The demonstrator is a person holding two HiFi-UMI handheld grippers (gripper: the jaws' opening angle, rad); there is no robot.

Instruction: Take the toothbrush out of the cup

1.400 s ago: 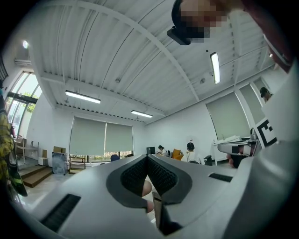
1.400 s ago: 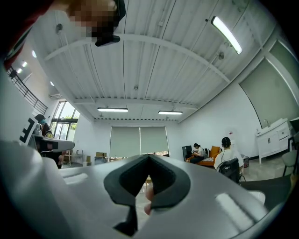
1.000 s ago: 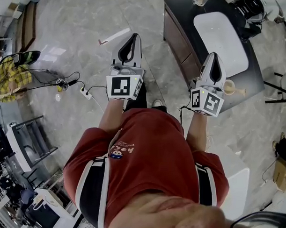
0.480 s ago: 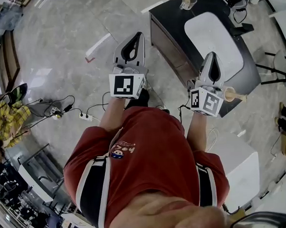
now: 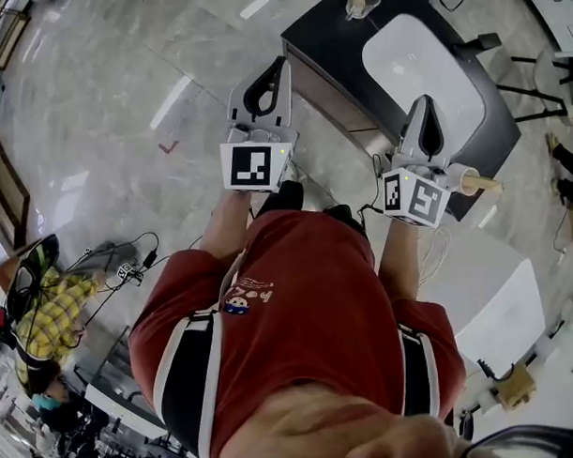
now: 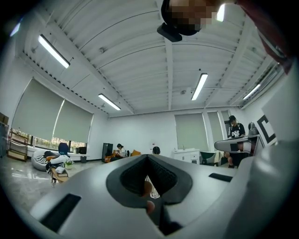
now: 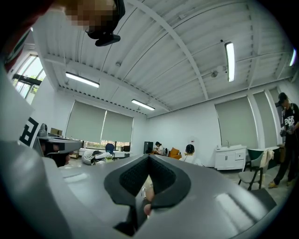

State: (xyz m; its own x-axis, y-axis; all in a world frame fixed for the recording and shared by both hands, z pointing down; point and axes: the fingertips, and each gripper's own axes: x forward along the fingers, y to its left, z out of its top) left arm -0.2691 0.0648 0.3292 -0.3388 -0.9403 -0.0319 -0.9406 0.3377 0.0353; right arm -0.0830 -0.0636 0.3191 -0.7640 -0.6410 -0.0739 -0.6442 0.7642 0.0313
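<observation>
My right tool [image 5: 426, 108] is pressed together with nothing in it. So is the left tool [image 5: 279, 69]. Both point level, out toward the table [image 5: 310, 37], and neither gripper view catches a cup.

Just beside the right tool, on its right at the table's near corner, sits a beige cup [image 5: 461, 178]. A wooden handle [image 5: 486, 183] pokes out of it sideways, long axis running rightward in the head view. I take that for the toothbrush, though it is too small to be sure. A clear cup [image 5: 358, 0] holding a pale stick stands well apart, beyond the sink [image 5: 417, 64].

The beige cup is plainly the right tool's reach. I judge that tool must swing right, tip down and spread before closing across the handle.
</observation>
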